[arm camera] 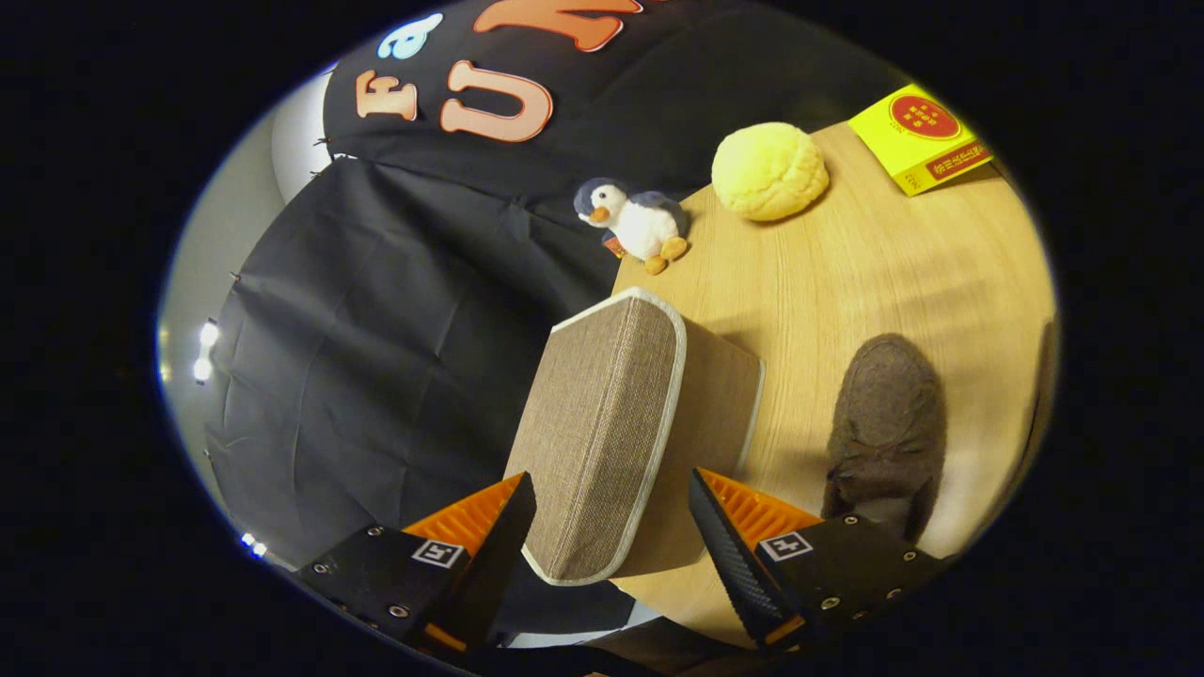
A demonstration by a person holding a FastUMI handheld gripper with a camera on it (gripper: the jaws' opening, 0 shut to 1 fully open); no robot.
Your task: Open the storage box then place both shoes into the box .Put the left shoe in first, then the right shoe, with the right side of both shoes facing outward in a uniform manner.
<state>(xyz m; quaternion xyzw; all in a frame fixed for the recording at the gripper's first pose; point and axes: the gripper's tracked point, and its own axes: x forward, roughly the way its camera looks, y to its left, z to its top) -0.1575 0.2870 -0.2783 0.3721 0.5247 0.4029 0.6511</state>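
Gripper (pixel 611 527) fingers spread wide, straddling the fabric storage box (pixel 611 423) lid edge untouched; brown shoe (pixel 889 423) just beside the box; lid likely light, semi-stiff, best pinched at its piped rim.

Shoe (pixel 886 423) heel hidden behind the tool (pixel 611 517) body, lower right. Storage box (pixel 602 432) inside not visible, near end betw. the spread fingers. Yellow carton (pixel 920 136) print too small to tell.
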